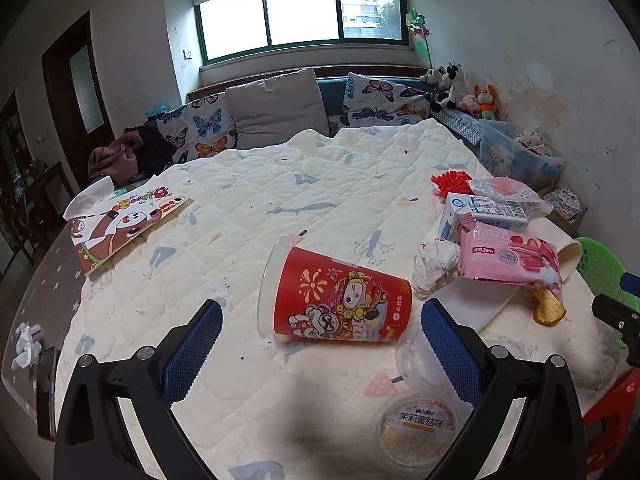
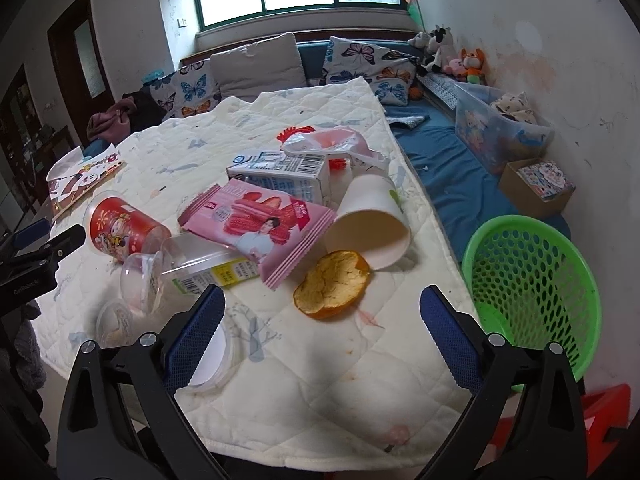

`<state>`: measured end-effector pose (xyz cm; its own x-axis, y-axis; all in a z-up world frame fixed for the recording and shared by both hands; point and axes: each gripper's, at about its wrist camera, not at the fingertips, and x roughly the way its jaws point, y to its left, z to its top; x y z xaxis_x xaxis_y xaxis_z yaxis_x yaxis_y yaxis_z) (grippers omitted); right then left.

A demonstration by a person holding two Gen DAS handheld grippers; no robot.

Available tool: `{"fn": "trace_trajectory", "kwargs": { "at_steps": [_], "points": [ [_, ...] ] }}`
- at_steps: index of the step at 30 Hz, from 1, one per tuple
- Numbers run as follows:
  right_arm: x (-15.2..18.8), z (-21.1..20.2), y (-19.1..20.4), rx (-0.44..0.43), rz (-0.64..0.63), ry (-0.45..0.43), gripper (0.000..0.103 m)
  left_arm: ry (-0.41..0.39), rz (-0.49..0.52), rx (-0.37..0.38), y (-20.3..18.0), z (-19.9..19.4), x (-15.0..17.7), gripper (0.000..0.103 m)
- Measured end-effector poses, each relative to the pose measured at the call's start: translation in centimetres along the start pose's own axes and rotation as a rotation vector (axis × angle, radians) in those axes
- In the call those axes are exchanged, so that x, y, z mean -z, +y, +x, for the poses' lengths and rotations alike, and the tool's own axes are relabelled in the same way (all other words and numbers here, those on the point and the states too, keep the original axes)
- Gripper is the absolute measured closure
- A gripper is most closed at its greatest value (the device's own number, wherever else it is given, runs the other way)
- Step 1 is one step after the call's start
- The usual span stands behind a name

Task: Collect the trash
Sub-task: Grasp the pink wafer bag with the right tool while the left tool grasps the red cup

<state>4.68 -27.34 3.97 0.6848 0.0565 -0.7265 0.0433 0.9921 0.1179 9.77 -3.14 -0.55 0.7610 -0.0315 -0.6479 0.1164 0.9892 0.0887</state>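
A red printed cup (image 1: 340, 298) lies on its side on the quilted cover, just ahead of my open left gripper (image 1: 320, 312), which holds nothing. Trash is piled to its right: a crumpled tissue (image 1: 434, 264), a pink snack wrapper (image 1: 510, 256), a milk carton (image 1: 480, 212) and a round lid (image 1: 418, 426). In the right wrist view my open right gripper (image 2: 322, 300) hovers just short of an orange peel (image 2: 332, 284). Beyond it lie a white paper cup (image 2: 370, 216), the pink snack wrapper (image 2: 260, 220), a clear plastic cup (image 2: 180, 268) and the red printed cup (image 2: 120, 226).
A green perforated basket (image 2: 532, 280) stands off the table's right edge beside a red stool (image 2: 600, 408). A cartoon-printed paper bag (image 1: 120, 224) lies at the far left. Cushions (image 1: 276, 108) and plush toys line the bench behind. A clear storage bin (image 2: 500, 128) sits by the wall.
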Motion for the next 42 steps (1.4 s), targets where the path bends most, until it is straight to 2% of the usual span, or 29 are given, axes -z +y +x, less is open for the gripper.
{"fn": "trace_trajectory", "kwargs": {
  "at_steps": [4, 9, 15, 19, 21, 23, 28, 37, 42],
  "points": [
    [-0.8, 0.8, -0.8, -0.025, 0.027, 0.014, 0.011, 0.005, 0.003, 0.002, 0.1, 0.9, -0.7, 0.006],
    [-1.6, 1.6, -0.3, -0.076, -0.024, 0.032, 0.013, 0.011, 0.001, -0.006, 0.7, 1.7, -1.1, 0.006],
    [-3.8, 2.2, 1.5, -0.169, -0.179, 0.034, 0.013, 0.021, 0.008, 0.007, 1.9, 2.1, -1.0, 0.007],
    [-5.2, 3.8, 2.8, -0.257, -0.297, 0.085, 0.014, 0.031, 0.015, 0.048, 2.5, 2.4, -1.0, 0.007],
    [-5.8, 4.6, 3.5, -0.264, -0.363, 0.094, 0.013, 0.041, 0.026, 0.077, 2.8, 2.7, -1.0, 0.007],
    [-6.1, 5.6, 4.0, -0.315, -0.407, 0.141, 0.013, 0.056, 0.029, 0.118, 3.1, 3.1, -1.0, 0.007],
    [-6.3, 7.5, 5.3, -0.317, -0.526, 0.190, 0.013, 0.077, 0.053, 0.187, 3.9, 4.3, -1.3, 0.007],
    [-6.4, 10.7, 5.8, -0.333, -0.574, 0.275, 0.013, 0.167, 0.082, 0.373, 4.6, 7.4, -1.6, 0.008],
    [-6.7, 11.4, 6.0, -0.368, -0.550, 0.299, 0.015, 0.221, 0.062, 0.483, 4.8, 9.2, -1.4, 0.023]
  ]
}}
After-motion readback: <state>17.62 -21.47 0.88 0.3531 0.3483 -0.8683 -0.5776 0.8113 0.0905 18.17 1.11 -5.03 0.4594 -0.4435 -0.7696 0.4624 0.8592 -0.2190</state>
